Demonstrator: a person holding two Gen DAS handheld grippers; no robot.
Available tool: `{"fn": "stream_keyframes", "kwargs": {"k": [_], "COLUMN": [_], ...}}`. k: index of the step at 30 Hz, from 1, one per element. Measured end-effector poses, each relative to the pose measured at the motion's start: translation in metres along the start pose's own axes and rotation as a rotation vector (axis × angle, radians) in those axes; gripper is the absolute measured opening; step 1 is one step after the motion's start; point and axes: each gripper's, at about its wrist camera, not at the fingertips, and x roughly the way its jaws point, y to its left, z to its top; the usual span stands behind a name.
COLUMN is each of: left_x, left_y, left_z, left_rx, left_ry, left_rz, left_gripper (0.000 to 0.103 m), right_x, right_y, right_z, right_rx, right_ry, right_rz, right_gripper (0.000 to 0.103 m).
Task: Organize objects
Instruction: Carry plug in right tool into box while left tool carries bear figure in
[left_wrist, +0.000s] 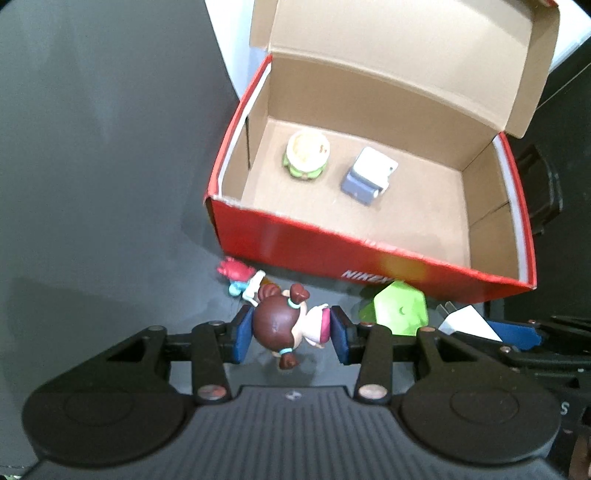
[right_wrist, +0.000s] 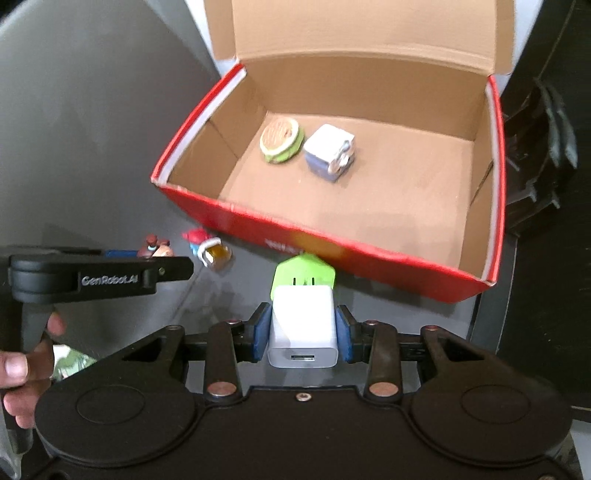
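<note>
Shoebox (left_wrist: 332, 251): red, lid open, on the dark table (left_wrist: 92, 184); green round toy (left_wrist: 304, 153) and blue-white cube (left_wrist: 369, 175) inside.
Left gripper (left_wrist: 291, 332): closed on girl figurine (left_wrist: 284, 325), before the box.
Right gripper (right_wrist: 303, 332): pads clamp white charger (right_wrist: 303, 328), green piece (right_wrist: 304, 273) just beyond.
Red-capped figurine (left_wrist: 240, 277): on table beside box front.

It looks like a home room: a dark gray bench (left_wrist: 92, 166) carries a red shoe box (right_wrist: 332, 236) and small toy figures (right_wrist: 207, 247).

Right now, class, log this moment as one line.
left gripper: shut on girl figurine | right gripper: shut on white charger | red box: open, two items inside
</note>
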Motion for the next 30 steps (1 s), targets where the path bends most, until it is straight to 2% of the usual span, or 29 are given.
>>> {"fn": "stream_keyframes", "kwargs": {"k": [14, 30], "left_x": [-0.037, -0.042], "left_y": [-0.004, -0.007], "left_z": [0.028, 0.064], "left_rx": [0.033, 0.048], "left_ry": [-0.082, -0.129], "left_rz": [-0.023, -0.027], "left_gripper": [0.043, 0.043], "right_x": [-0.024, -0.041], "right_y": [-0.005, -0.034], "right_z": [0.012, 0.034], "right_rx": [0.08, 0.207], "right_ry": [-0.12, -0.267], "right_rz": [0.041, 0.06], "right_gripper": [0.037, 0.037]}}
